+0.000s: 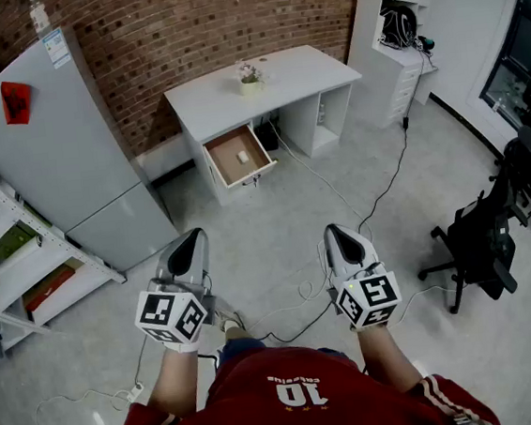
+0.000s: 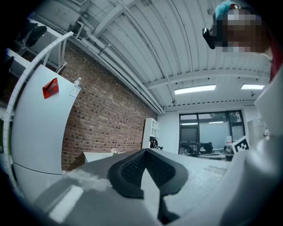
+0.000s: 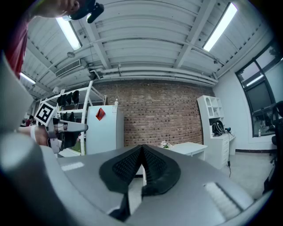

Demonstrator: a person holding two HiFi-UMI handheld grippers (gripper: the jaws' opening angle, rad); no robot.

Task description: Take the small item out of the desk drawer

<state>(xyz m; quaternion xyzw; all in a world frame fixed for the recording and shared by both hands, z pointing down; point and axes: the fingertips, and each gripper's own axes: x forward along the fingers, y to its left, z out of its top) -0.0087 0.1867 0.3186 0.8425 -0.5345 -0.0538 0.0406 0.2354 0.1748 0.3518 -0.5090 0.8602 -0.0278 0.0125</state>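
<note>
A white desk [image 1: 276,83] stands against the brick wall, far ahead of me. Its drawer [image 1: 239,155] is pulled open, and a small pale item [image 1: 241,155] lies on the brown drawer floor. My left gripper [image 1: 191,246] and right gripper [image 1: 337,237] are held side by side close to my body, well short of the desk. Both are shut with nothing between the jaws. In the left gripper view the black pads [image 2: 146,170] meet; in the right gripper view the pads [image 3: 141,167] also meet, with the desk [image 3: 188,149] beyond them.
A grey fridge [image 1: 61,153] stands left of the desk, with a metal shelf rack [image 1: 16,261] beside it. Cables [image 1: 377,195] trail over the floor between me and the desk. A black office chair [image 1: 481,245] is at the right. A small plant pot [image 1: 250,78] sits on the desk.
</note>
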